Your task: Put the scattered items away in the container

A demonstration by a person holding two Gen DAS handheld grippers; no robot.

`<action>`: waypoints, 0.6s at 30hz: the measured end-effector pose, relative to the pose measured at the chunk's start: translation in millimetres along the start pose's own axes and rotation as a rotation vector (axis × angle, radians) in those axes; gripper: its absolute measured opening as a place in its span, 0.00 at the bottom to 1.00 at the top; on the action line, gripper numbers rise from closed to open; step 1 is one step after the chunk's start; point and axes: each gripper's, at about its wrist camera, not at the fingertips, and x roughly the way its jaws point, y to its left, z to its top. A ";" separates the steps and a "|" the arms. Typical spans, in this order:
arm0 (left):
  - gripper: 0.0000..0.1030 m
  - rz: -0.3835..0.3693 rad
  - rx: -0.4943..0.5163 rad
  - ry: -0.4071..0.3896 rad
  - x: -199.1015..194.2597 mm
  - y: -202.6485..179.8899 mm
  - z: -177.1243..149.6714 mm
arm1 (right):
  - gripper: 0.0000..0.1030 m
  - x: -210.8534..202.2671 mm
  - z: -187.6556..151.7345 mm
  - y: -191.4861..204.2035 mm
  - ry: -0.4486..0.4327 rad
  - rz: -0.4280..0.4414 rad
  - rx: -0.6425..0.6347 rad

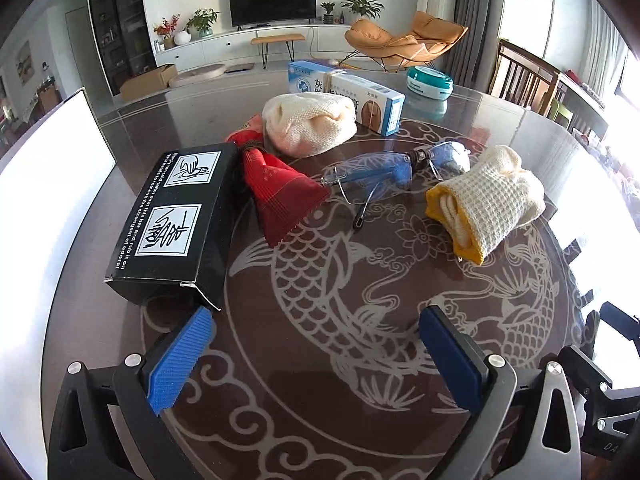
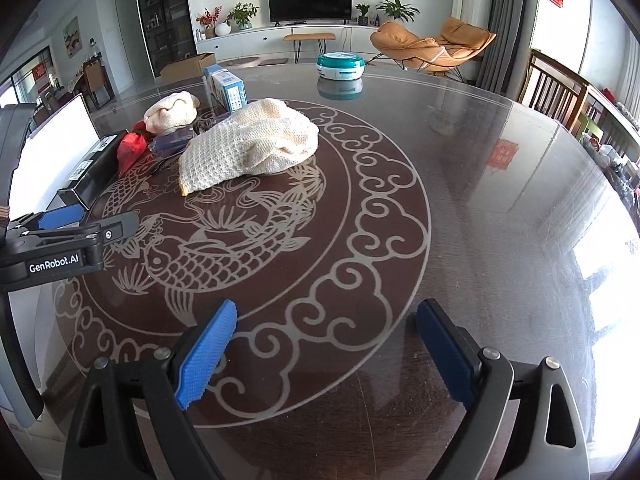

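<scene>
Nothing looks tidied yet — every loose item lies out on the bench (image 1: 460, 420), and both tools are released and carrying nothing.

The left tool (image 1: 316, 356) hovers low over the fish pattern with its jaws spread wide, its left pad just beside the open end of the black box (image 1: 172, 224). Past the box lie a red packet (image 1: 280, 188), a pair of glasses (image 1: 384, 172), a rolled cloth with a yellow edge (image 1: 488, 204), a second cream cloth (image 1: 310, 124) and a blue-and-white carton (image 1: 360, 92). A teal tin (image 1: 430, 82) sits well apart at the far edge.

The right tool (image 2: 324, 352) is likewise spread wide and holds nothing, over bare bench with the rolled cloth (image 2: 252, 140) some way ahead.

The container is most likely the white bin (image 1: 52, 176) at the left rim of the bench, just beside the black box; its inside is not visible, so I cannot tell whether anything is already in it.

By my reading the job is at its start — all seven items are left to move, and the black box is nearest the left tool.
</scene>
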 end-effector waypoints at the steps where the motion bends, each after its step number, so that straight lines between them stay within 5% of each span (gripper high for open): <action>1: 1.00 0.000 0.000 0.000 0.0 0.0 0.0 | 0.90 -0.1 0.0 0.0 0.000 0.000 0.000; 18: 1.00 0.000 0.000 0.000 0.2 0.2 0.0 | 0.99 -0.3 -8.8 0.9 0.007 -0.014 0.023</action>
